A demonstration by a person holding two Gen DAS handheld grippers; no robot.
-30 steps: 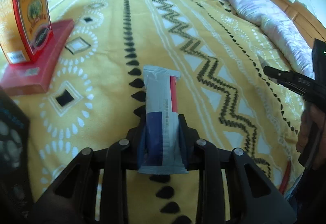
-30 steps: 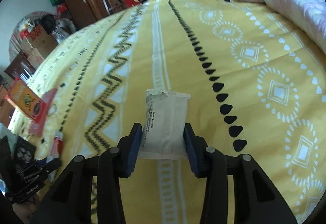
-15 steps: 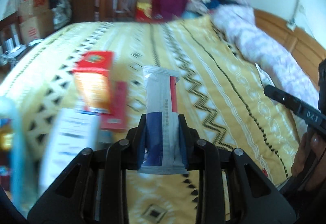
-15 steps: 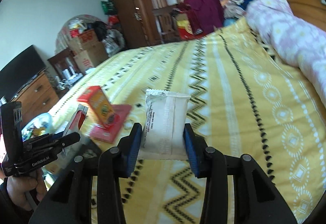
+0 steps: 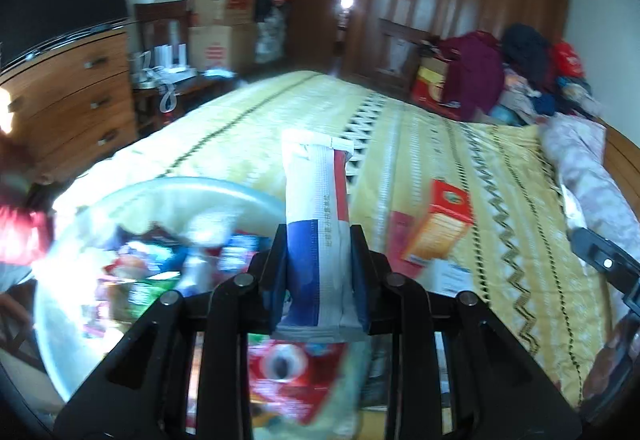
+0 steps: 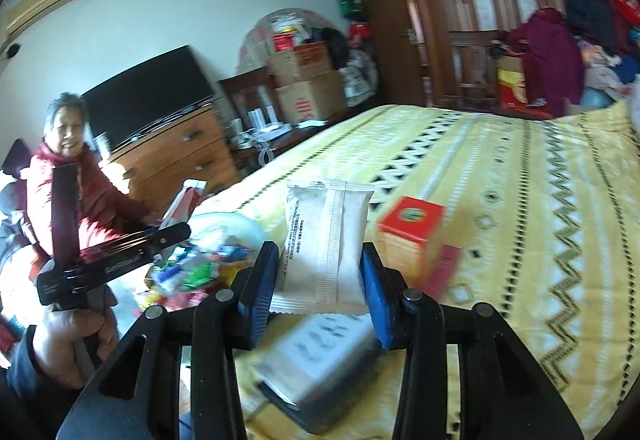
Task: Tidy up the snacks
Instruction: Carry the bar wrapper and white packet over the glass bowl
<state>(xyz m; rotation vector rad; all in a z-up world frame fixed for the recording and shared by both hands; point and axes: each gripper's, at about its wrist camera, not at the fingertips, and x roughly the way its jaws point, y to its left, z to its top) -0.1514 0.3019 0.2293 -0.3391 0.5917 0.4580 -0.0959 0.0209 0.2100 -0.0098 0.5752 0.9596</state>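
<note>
My left gripper is shut on a long white, blue and red snack bar that stands up between its pads. It hangs over the right rim of a clear round tub full of mixed snack packets. My right gripper is shut on a white snack packet, held above the yellow bed. From the right wrist view the left gripper shows at the left, over the same tub. An orange-and-red box stands on a flat red box on the bed.
A white-and-dark box lies just under the right gripper. A person in a red jacket sits at the left by a wooden dresser. A pink quilt lines the bed's right side. Boxes and clothes crowd the far wall.
Both grippers have risen and swung left across the bed, each keeping its packet. The tub of snacks and the dresser side of the room have come into view.
</note>
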